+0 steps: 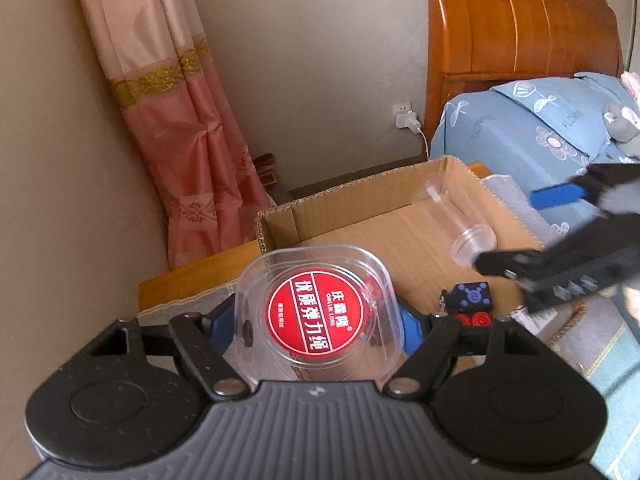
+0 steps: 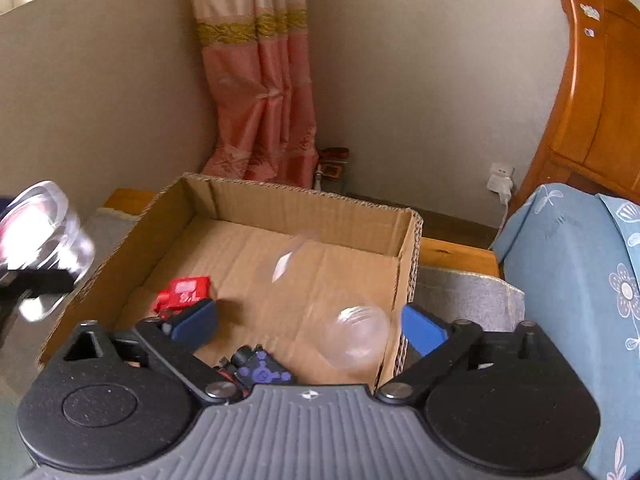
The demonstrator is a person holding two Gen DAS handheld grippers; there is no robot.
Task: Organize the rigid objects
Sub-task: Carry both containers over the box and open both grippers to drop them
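Observation:
My left gripper (image 1: 316,320) is shut on a clear plastic box with a red round label (image 1: 314,316), held above the near left edge of an open cardboard box (image 1: 360,204). The same clear box shows blurred at the left of the right wrist view (image 2: 44,232). My right gripper (image 2: 310,322) is open over the cardboard box (image 2: 304,208). A clear plastic cup (image 2: 320,304) is blurred between its fingers, apart from the blue pads; it also shows in the left wrist view (image 1: 460,220). A red toy (image 2: 184,292) and a black-and-purple toy (image 2: 260,366) lie in the box.
The cardboard box sits on a grey cloth (image 2: 468,296) over a low wooden table (image 2: 456,252). A bed with blue floral bedding (image 2: 580,280) and a wooden headboard (image 2: 600,120) stands to the right. A pink curtain (image 2: 260,100) hangs in the corner. A charger (image 2: 500,184) is plugged into the wall.

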